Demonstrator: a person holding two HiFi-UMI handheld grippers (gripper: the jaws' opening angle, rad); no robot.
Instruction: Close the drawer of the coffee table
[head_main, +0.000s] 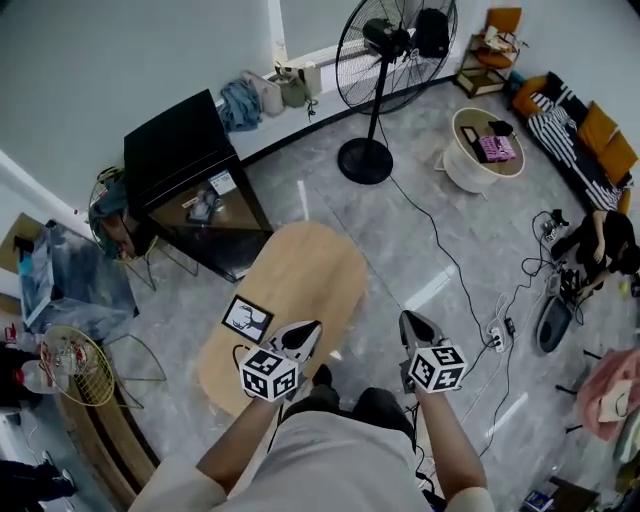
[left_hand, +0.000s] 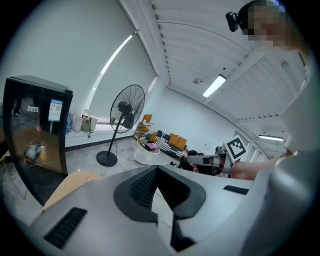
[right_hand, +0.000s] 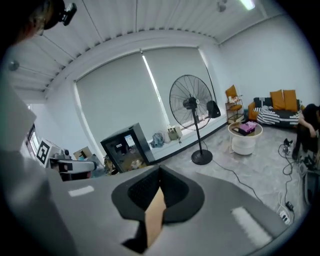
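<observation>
The coffee table (head_main: 300, 270) is a low oval with a light wooden top, seen from above in the head view; a black-and-white marker card (head_main: 247, 318) lies on its near end. No drawer front shows in any view. My left gripper (head_main: 306, 330) hangs over the table's near end, its jaws together and holding nothing. My right gripper (head_main: 409, 322) is held just off the table's right edge, shut and empty too. In the left gripper view the gripper (left_hand: 156, 168) points across the room, with the tabletop (left_hand: 75, 182) low at the left. The right gripper view shows its gripper (right_hand: 160, 171) closed.
A black glass-fronted cabinet (head_main: 190, 180) stands beyond the table. Further back are a standing fan (head_main: 390, 50), a round white side table (head_main: 485, 150) and a sofa (head_main: 585, 135). Cables and a power strip (head_main: 497, 330) lie on the floor at right, near a crouching person (head_main: 605, 240).
</observation>
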